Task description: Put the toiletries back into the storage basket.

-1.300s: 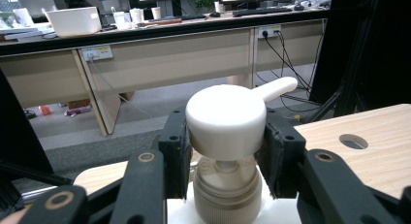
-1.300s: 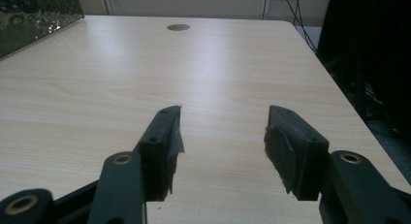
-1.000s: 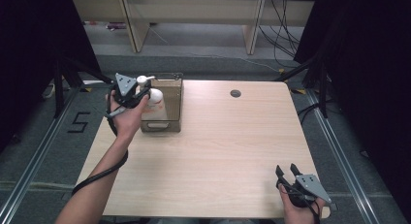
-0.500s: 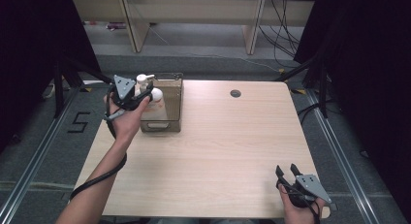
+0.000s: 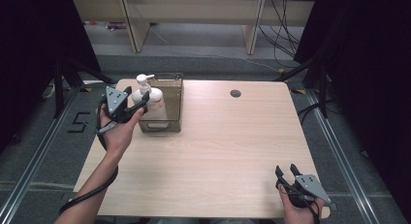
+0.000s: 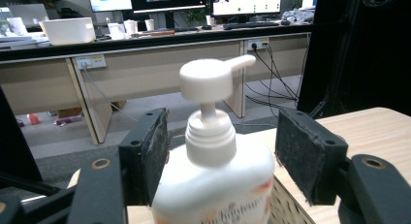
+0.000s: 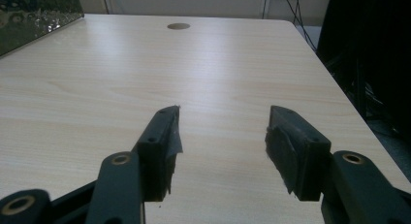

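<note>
- While the white pump bottle stands upright at the desk's far-left corner, its long axis vertical and its spout turned to one side, I read it as lifted or just leaving the wire basket; whether its base touches the basket floor I cannot tell.
- My left tool sits at the bottle's left side, and in the left gripper view the jaws flank the bottle's shoulder, one pad against it and the other showing a small gap, so I cannot tell whether the grip is firm.
- My judgement: the coming move turns on that vertical axis. The bottle lies straight ahead of the left tool, between its pads, so it should travel straight up before going sideways, or its base may catch the basket rim.
- My right tool rests at the near-right corner of the desk, jaws apart and holding nothing, well apart from the bottle; the left hand is by far the nearer.
- A round cable port sits toward the far edge.
</note>
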